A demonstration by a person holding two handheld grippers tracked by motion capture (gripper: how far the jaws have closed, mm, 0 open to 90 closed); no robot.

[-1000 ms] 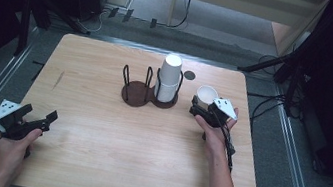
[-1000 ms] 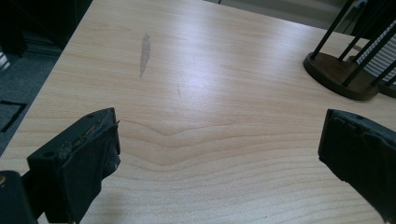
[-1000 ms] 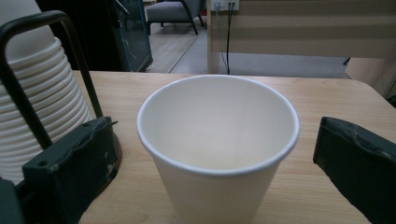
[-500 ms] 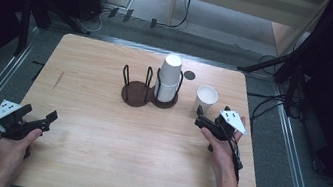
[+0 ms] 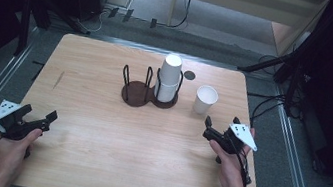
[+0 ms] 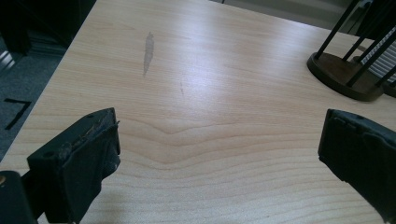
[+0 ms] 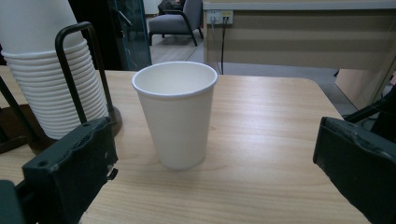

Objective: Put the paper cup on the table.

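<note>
The paper cup (image 5: 205,99) stands upright near the worktop's (image 5: 92,163) far right edge, beside the cup stack (image 5: 169,77), free for use. The right claw (image 5: 219,130), open and empty, sits just short of it; the left claw (image 5: 39,120) waits open near the near left corner.

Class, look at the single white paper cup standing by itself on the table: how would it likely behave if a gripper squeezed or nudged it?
The paper cup looks empty, so probably very light. It stands upright on a base narrower than its rim, so a nudge near the top may tip it. Its thin wall would likely dent under a hard squeeze.
</note>
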